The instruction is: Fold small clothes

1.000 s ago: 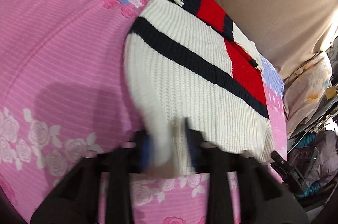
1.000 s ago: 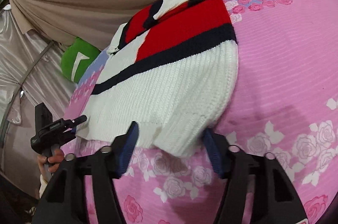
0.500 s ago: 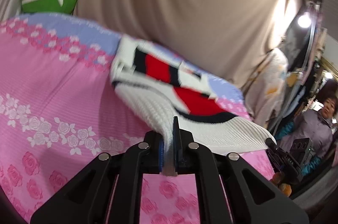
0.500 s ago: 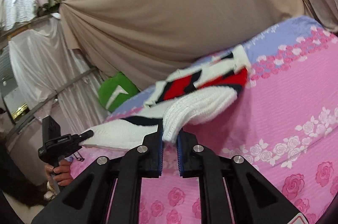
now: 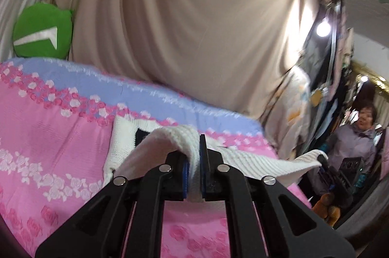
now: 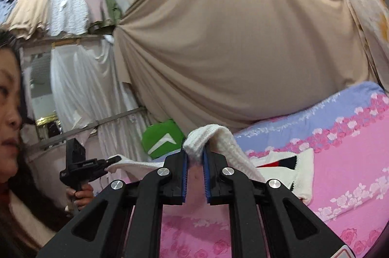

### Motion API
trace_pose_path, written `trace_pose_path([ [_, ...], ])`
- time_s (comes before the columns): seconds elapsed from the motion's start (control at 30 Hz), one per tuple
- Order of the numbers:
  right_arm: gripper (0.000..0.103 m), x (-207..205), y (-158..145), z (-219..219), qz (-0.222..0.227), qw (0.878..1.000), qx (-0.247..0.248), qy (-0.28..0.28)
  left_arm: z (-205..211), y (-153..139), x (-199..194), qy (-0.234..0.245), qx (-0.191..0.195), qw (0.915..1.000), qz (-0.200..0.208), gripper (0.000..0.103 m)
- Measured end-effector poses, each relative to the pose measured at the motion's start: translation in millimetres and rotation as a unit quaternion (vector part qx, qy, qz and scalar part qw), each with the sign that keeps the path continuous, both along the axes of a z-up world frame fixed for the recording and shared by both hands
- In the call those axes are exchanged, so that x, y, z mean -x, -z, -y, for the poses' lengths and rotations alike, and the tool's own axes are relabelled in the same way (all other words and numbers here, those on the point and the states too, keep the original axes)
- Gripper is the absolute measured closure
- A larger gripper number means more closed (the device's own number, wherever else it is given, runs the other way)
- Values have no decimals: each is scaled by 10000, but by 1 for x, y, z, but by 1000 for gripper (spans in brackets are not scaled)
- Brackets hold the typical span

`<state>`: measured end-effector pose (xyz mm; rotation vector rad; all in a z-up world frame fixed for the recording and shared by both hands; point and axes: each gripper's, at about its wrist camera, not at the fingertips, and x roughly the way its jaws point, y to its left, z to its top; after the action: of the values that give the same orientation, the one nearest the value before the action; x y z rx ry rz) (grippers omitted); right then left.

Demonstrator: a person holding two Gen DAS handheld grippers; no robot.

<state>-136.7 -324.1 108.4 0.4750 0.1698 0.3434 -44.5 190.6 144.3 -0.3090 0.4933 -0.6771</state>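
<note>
Both grippers, left (image 5: 193, 169) and right (image 6: 195, 160), pinch the sweater's (image 5: 122, 143) near hem, fingers nearly shut; its length runs away across the bed (image 5: 48, 136).

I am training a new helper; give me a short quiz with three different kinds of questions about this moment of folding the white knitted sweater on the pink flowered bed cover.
1. True or false: the left gripper and the right gripper are each shut on the white knitted sweater with red and navy stripes.
2. Which part of the sweater lies on the pink flowered bed cover? A. all of it B. only the far part C. none
3. Fill in: the round cushion beside the beige curtain is ___.

Key
1. True: both pinch white knit between their blue pads.
2. B
3. green
</note>
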Motion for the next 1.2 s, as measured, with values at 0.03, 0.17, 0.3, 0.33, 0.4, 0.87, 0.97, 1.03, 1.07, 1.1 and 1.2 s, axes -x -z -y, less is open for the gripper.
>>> trace_pose_path([
  [0.03, 93, -23, 8, 9, -239, 9996, -149, 77, 12, 7, -23, -54, -162, 9997, -160, 97],
  [0.17, 93, -119, 38, 35, -1163, 9919, -325, 392, 60, 46, -132, -386, -750, 9924, -893, 97],
  [0.3, 93, -195, 70, 51, -1903, 9787, -453, 618, 82, 82, -214, -617, -937, 9824, -1491, 97],
  [0.33, 93, -211, 77, 55, -2031, 9759, -458, 656, 86, 91, -232, -704, -978, 9796, -1607, 97],
  [0.4, 93, -241, 91, 62, -2361, 9677, -489, 735, 92, 105, -255, -783, -1094, 9746, -1788, 96],
  [0.87, 32, -133, 82, 46, -2571, 9565, 206, 1359, 55, 92, -197, -1011, -1377, 9734, -1525, 24],
  [0.97, 32, -91, 115, 34, -3055, 9454, -1, 1137, 33, 117, -161, -1140, -1630, 9614, -1903, 21],
  [1.03, 32, -78, 133, 24, -3247, 9403, -91, 1012, 23, 139, -148, -1057, -1549, 9548, -2306, 21],
  [1.07, 31, -75, 142, 18, -3301, 9394, -135, 910, 19, 154, -141, -943, -1407, 9508, -2592, 21],
  [1.1, 31, -76, 149, 14, -3312, 9399, -188, 807, 17, 156, -134, -962, -1338, 9546, -2483, 21],
  [1.2, 51, -85, 159, 10, -3293, 9409, -403, 679, 23, 154, -125, -884, -1417, 9556, -2429, 59],
])
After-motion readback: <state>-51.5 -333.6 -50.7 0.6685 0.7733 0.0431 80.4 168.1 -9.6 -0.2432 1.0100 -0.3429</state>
